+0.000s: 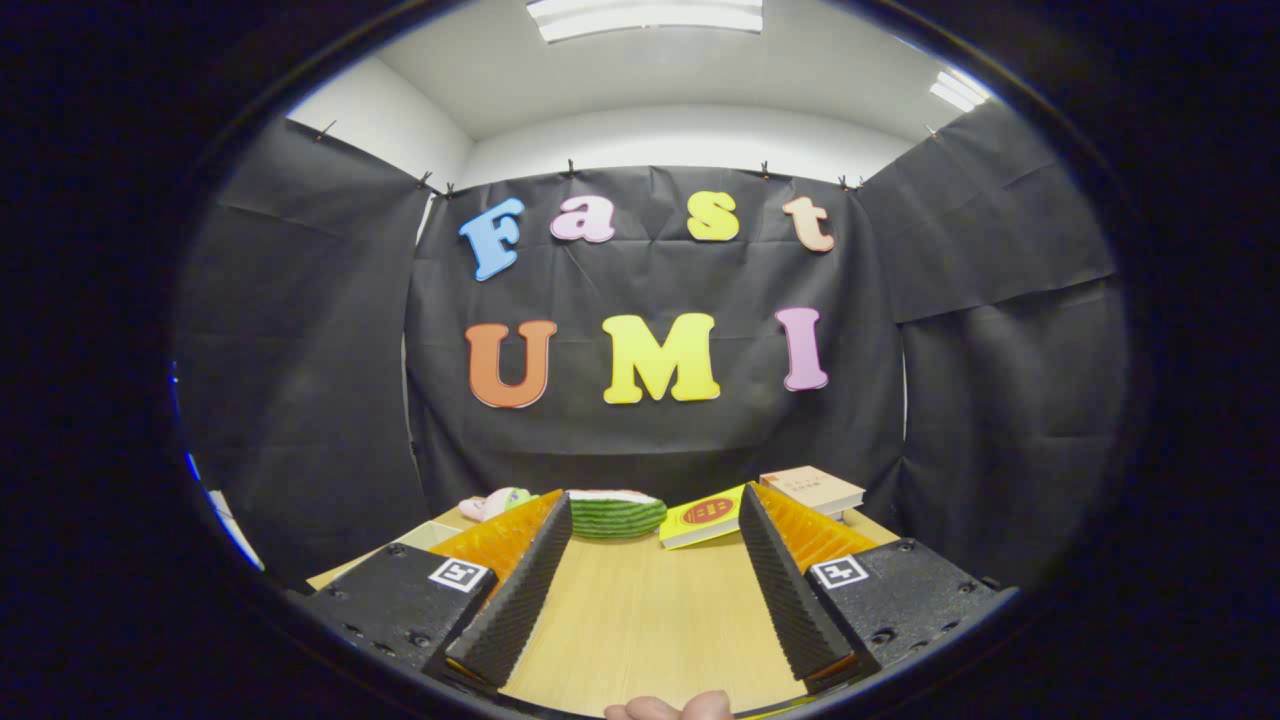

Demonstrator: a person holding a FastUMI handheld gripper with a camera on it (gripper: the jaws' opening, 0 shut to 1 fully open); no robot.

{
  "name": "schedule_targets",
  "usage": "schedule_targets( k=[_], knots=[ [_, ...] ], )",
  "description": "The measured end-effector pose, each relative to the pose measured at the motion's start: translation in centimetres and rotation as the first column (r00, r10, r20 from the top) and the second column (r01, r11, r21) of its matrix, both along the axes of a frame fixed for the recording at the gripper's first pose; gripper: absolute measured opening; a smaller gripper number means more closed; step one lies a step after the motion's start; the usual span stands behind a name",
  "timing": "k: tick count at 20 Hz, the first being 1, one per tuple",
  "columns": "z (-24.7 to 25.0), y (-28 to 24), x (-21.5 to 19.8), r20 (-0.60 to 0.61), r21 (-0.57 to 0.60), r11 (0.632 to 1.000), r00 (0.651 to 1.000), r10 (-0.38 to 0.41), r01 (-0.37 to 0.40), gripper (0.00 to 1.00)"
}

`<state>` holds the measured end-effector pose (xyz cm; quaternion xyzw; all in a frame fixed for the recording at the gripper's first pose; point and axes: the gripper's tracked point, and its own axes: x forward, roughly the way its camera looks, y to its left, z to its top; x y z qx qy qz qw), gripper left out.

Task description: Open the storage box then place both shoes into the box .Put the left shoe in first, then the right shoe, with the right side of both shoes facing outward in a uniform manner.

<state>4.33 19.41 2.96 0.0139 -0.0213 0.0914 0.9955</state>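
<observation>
Table (pixel 640 610): you see pale wood with a fine grain.
Watermelon toy (pixel 615 514): dark and light green stripes, a white and pink band along its top.
Book (pixel 705 516): yellow cover, red oval mark.
Second book (pixel 812 490): tan cover, white page edges.
Soft toy (pixel 492 503): pink with a green patch.
Booth wall (pixel 300 350): black cloth before you.
Ceiling (pixel 650 70): white.
Gripper (pixel 655 515): fingers spread, nothing between them.
</observation>
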Motion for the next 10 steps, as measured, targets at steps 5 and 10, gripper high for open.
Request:
schedule_targets(
  k=[5,10],
  knots=[
    [-0.31,0.29,-0.19,-0.007,-0.017,1.000,1.000,0.001,-0.002,1.00],
    [0.16,0.83,-0.56,0.013,-0.039,0.999,1.000,0.003,-0.003,1.00]
  ],
)
